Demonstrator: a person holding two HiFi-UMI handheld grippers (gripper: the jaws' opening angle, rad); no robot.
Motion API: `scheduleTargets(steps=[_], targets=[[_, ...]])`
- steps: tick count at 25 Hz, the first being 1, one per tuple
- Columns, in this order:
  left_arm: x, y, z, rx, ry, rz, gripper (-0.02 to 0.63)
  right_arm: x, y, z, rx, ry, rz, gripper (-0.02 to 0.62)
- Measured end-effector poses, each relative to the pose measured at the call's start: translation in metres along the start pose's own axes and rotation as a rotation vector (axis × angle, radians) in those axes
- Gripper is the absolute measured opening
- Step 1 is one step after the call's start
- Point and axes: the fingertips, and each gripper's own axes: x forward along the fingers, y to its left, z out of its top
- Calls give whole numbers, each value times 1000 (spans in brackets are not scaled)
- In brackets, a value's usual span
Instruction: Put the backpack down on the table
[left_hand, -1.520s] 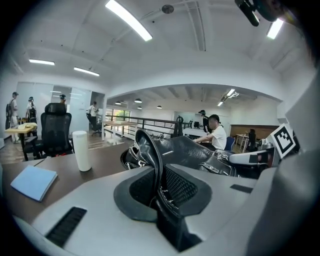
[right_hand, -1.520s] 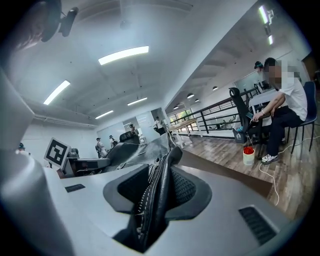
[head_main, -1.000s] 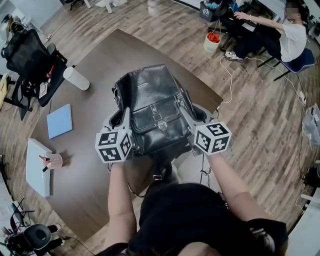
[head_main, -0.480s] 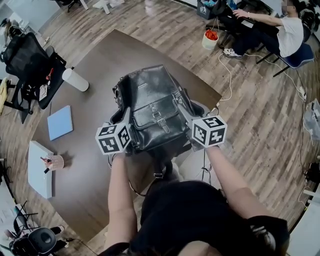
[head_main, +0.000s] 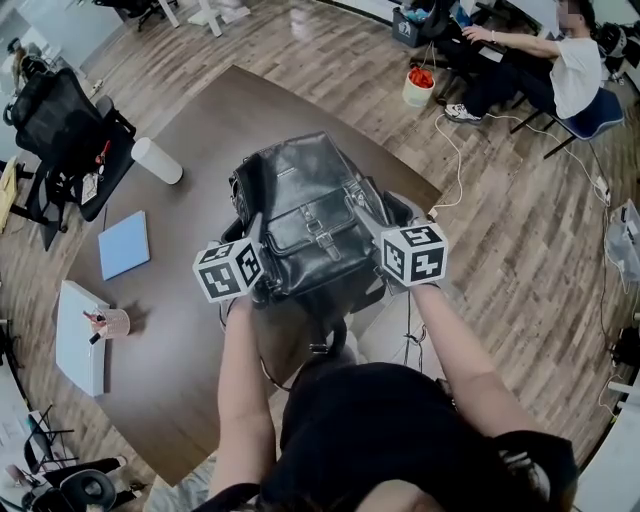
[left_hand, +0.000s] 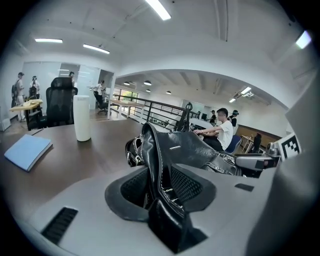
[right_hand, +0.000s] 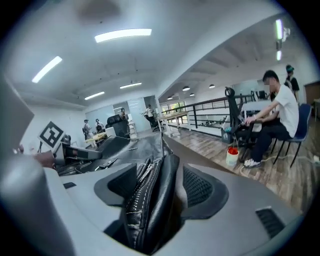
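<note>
The black leather backpack (head_main: 300, 215) lies on the dark brown table (head_main: 200, 130), flap side up, with its straps hanging over the near edge. My left gripper (head_main: 243, 232) is at the bag's left side. Its jaws are opening, and the bag's stitched side edge (left_hand: 150, 165) stands between them with a gap beside the left pad (left_hand: 127, 187). My right gripper (head_main: 385, 215) is at the bag's right side. Its jaws are also opening, and the zipped edge (right_hand: 150, 200) stands loosely between the pads, clear of the right pad (right_hand: 200, 187).
On the table's left part are a white cylinder (head_main: 157, 160), a blue notebook (head_main: 124, 244), a white box (head_main: 78, 335) and a pink pen cup (head_main: 110, 322). A black office chair (head_main: 60, 110) stands left of the table. A person (head_main: 540, 70) sits far right beside a bucket (head_main: 421, 85).
The backpack has settled slightly on the table, and the left gripper has come down a little with it. The right gripper has barely moved.
</note>
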Motion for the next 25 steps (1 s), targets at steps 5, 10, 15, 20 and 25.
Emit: scheduleTargets(steps=[5, 10, 15, 20, 25], targets=[[-10, 9, 4, -10, -41, 54, 296, -11, 8, 11, -88, -26, -15, 325], [-23, 10, 13, 33, -72, 66, 318, -22, 26, 16, -106, -53, -1, 316], [-45, -5, 25, 152, -133, 97, 228, -39, 34, 24, -120, -92, -3, 274], [-69, -28, 34, 193, -197, 82, 68, -58, 35, 31, -133, -137, -19, 154], [-89, -53, 34, 227, -223, 42, 51, -72, 42, 32, -140, -155, -40, 68]])
